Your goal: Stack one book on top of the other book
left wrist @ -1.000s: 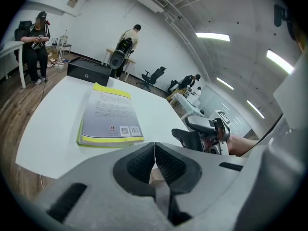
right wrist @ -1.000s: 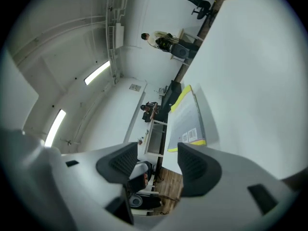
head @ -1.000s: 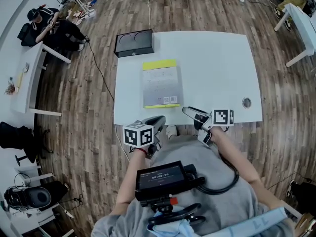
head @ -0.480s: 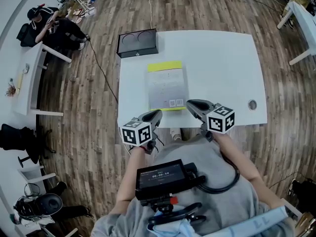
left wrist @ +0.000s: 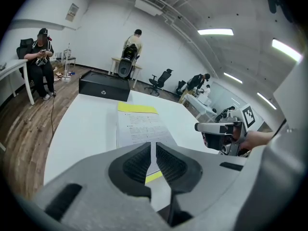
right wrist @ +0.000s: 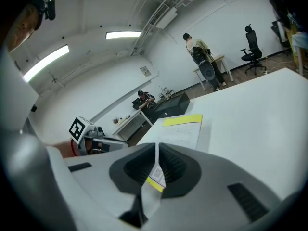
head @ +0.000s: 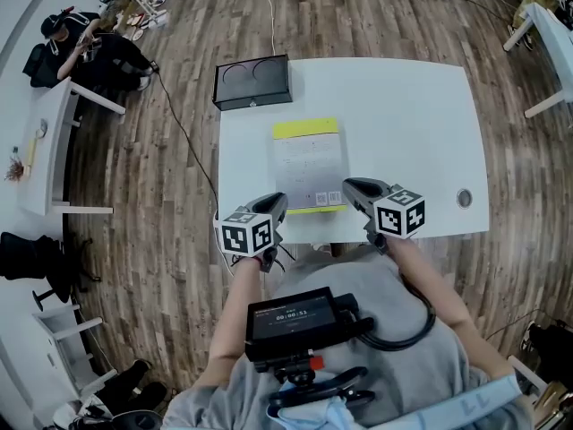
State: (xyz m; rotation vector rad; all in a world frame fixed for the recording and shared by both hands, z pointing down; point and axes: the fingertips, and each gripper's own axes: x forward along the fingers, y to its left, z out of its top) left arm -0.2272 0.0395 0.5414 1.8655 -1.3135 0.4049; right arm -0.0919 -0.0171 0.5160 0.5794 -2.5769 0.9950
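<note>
A book (head: pixel 309 164) with a grey-white cover and yellow bands at its far and near ends lies flat on the white table (head: pixel 403 124), near the front edge. I see one outline only and cannot tell a second book apart from it. My left gripper (head: pixel 279 202) is shut and empty, just off the book's near-left corner. My right gripper (head: pixel 347 186) is at the near-right corner; its jaws have just been closing and nothing is between them. The left gripper view shows the book (left wrist: pixel 142 126) beyond the shut jaws, as does the right gripper view (right wrist: pixel 185 129).
A black box (head: pixel 253 81) stands at the table's far-left corner. A round grommet (head: pixel 464 198) sits near the front right edge. A seated person (head: pixel 85 47) is at another desk far left. Wooden floor surrounds the table.
Both grippers moved forward over the table's front edge to the book's near corners. The right gripper rolled upright and its jaws went from wide open to shut.
</note>
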